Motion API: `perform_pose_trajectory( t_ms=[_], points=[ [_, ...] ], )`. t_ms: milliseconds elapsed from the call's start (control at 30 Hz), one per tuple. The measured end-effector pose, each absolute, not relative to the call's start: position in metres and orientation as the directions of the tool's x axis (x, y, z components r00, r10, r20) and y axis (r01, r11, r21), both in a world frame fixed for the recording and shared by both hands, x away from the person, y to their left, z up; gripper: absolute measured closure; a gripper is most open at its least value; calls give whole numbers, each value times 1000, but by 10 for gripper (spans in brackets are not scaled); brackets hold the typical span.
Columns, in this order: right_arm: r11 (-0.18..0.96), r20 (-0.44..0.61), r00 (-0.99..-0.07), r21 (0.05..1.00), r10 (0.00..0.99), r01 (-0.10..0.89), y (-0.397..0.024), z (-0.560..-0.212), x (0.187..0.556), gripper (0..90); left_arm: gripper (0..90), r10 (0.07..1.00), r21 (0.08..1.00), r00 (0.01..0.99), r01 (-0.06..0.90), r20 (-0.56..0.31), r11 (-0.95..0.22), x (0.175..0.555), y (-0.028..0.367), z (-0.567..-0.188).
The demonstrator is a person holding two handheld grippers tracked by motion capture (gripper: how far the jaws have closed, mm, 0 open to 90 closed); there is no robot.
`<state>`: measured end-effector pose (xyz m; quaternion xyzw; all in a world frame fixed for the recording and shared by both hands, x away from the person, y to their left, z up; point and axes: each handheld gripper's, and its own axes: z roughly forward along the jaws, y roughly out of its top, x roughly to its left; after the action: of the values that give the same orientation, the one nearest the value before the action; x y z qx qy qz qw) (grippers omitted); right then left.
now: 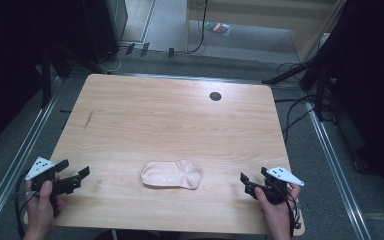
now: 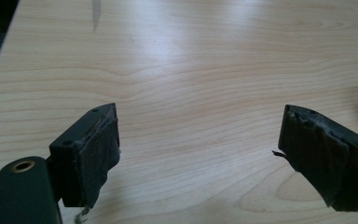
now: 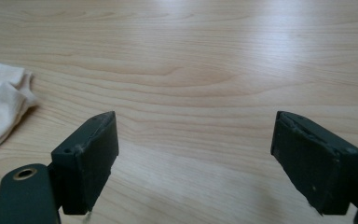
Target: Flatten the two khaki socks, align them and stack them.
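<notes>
Since no task's given, I'd guess the pale sock (image 1: 171, 174) lying flat mid-table near the front edge is the target. Left gripper (image 1: 73, 174) and right gripper (image 1: 254, 176) flank it, jaws wide apart, holding nothing. Come in low, pinch an edge.

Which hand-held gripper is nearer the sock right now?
Right, narrowly. The right hand-held gripper sits just off the sock's right end; the left hand-held gripper sits farther off its left end. Both are open.

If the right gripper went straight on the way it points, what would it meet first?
Likely nothing: the right gripper faces bare table, its jaws open. The sock lies left of that line, though depth is uncertain.
</notes>
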<state>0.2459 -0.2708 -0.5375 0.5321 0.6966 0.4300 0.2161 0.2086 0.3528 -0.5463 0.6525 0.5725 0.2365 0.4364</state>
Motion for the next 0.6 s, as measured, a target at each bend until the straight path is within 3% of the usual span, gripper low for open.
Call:
perform_pose_trajectory(
  t_ms=[600],
  points=[
    [23,149,-267,836,952,548,-331,-548,221,154,136,969,850,208,527,-131,2,198,367,-551]
  ],
)
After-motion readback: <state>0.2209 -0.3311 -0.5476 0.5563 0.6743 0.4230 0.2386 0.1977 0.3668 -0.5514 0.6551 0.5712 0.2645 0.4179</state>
